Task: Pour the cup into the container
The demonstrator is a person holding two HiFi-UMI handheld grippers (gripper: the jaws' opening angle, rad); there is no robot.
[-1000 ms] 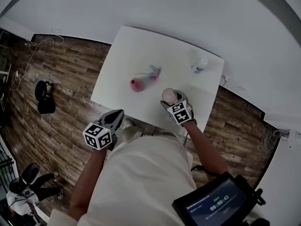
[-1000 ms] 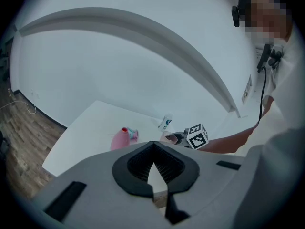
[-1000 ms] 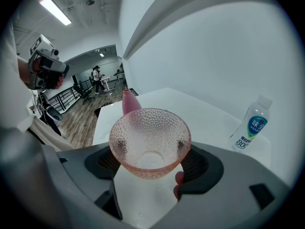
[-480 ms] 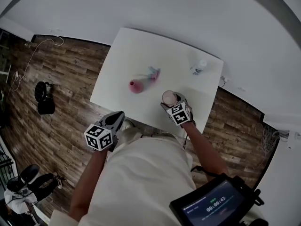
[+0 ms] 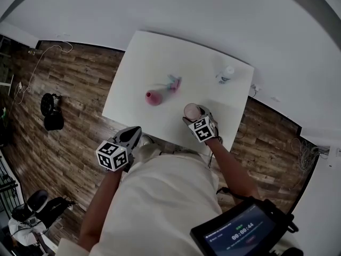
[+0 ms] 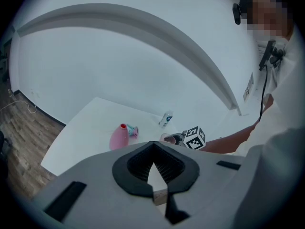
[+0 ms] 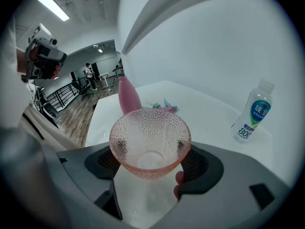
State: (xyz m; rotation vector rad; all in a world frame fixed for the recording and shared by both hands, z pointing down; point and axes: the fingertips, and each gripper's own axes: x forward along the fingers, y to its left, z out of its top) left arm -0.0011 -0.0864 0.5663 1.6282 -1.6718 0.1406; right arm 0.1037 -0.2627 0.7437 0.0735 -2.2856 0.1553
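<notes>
**Pink glass cup clamped between the right gripper's jaws**

Pink, dimpled, see-through glass is what the cup (image 7: 150, 128) is made of. It is held in the right gripper (image 7: 150, 168), whose dark pads (image 7: 194, 166) are pressed against its lower wall from both sides. The jaws are thus closed on the cup, about as far apart as its base is wide. The cup flares from a narrow base to a wide round rim, and its open mouth is turned up toward the camera on that gripper. Whether its base is touching the white table (image 5: 154, 52) cannot be told.

In the head view the cup (image 5: 192, 110) is seen over the near part of the table, just ahead of the right gripper's marker cube. The pink container (image 5: 154, 96) stands apart from it, further in and to the left, with a small teal thing (image 5: 174, 82) just beside it. A clear plastic bottle (image 5: 226, 74) with a blue label is stood near the far right corner, well apart from the cup.

The left gripper (image 5: 132, 134) is held off the table's near edge, its jaws fully together with nothing between them.
</notes>
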